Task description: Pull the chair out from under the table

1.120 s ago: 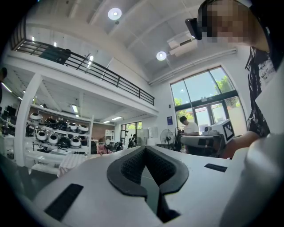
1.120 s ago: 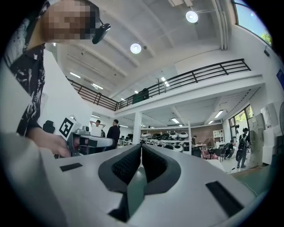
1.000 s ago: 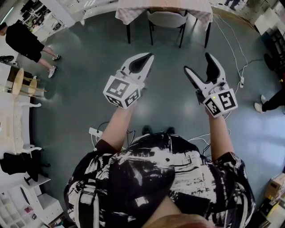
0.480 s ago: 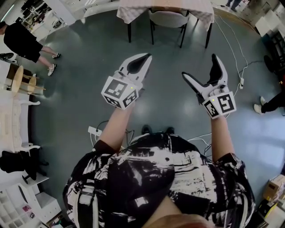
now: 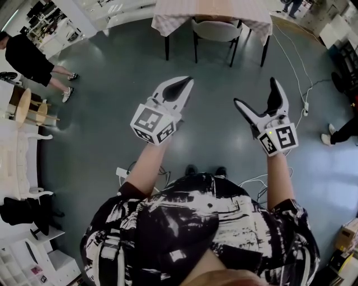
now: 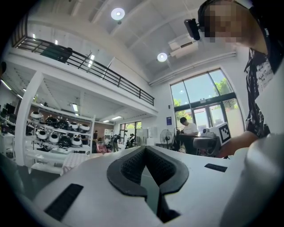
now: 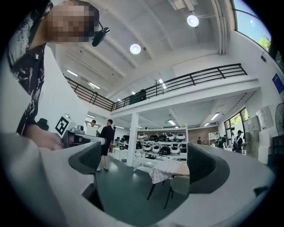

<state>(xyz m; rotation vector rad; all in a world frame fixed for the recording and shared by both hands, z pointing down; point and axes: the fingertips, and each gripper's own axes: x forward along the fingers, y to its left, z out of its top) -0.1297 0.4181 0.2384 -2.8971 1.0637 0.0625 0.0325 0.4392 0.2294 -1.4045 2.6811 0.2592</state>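
Chair (image 5: 217, 31) tucked under cloth-covered table (image 5: 246, 14); untouched.

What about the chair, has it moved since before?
No. The chair still sits tucked under the table, between the same table legs.

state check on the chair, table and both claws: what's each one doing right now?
chair: upright, tucked under the table, untouched.
table: standing, cloth-covered.
left claw: shut, empty.
right claw: wide open, jaws have just been opening, nothing between them, well short of the chair.
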